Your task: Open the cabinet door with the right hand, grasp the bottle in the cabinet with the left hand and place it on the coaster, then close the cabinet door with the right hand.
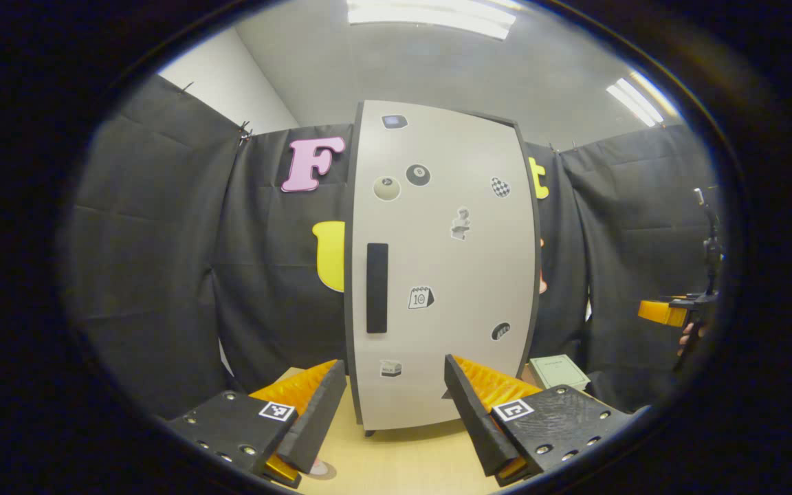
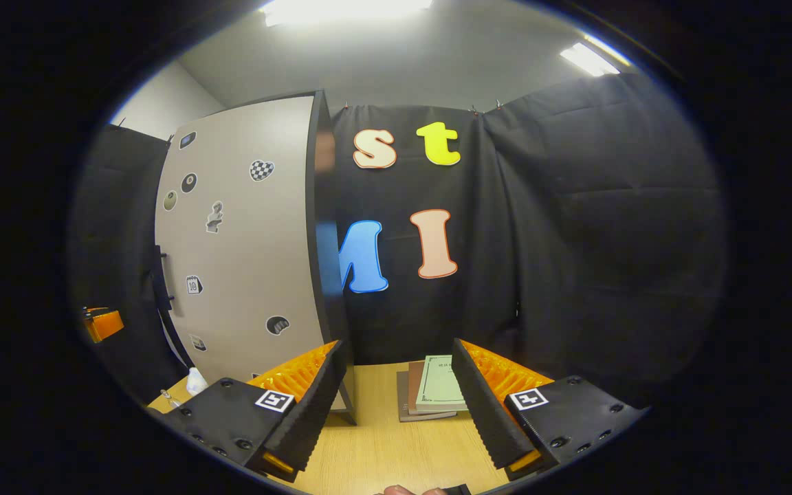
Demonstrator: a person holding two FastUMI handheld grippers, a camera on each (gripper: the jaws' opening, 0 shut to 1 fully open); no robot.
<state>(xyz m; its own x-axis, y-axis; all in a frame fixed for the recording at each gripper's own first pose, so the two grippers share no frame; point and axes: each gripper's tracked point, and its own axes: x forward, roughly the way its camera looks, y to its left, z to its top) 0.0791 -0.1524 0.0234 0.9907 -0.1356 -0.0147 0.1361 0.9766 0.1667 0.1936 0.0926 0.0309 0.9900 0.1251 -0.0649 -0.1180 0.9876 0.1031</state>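
Cabinet door (image 1: 441, 265) stands closed and upright on the wooden tabletop (image 1: 403, 460), its long axis vertical, its pale face turned toward the left claw (image 1: 394, 412). One dark bar handle (image 1: 377, 287) runs vertically near the door's left edge, and I count eight small stickers scattered over the panel. The left claw is held level and low over the tabletop, pointed straight at the lower part of the door, its two fingers spread wide with nothing between them. The bottle is somewhere I cannot see, the door being closed.

From the right gripper view, the right claw (image 2: 399, 405) also sits level just above the tabletop, fingers spread and empty, aimed past the cabinet's right edge toward the cloth wall. Between its fingers, farther back on the tabletop, lies a small stack of books (image 2: 430, 395): a pale green one on top of what look like two darker ones. The cabinet (image 2: 241, 240) stands to the left of this claw, seen at an angle.

At the far right of the left gripper view, the right claw (image 1: 664, 313) shows, held up well apart from the cabinet, a hand (image 1: 690, 337) behind it.
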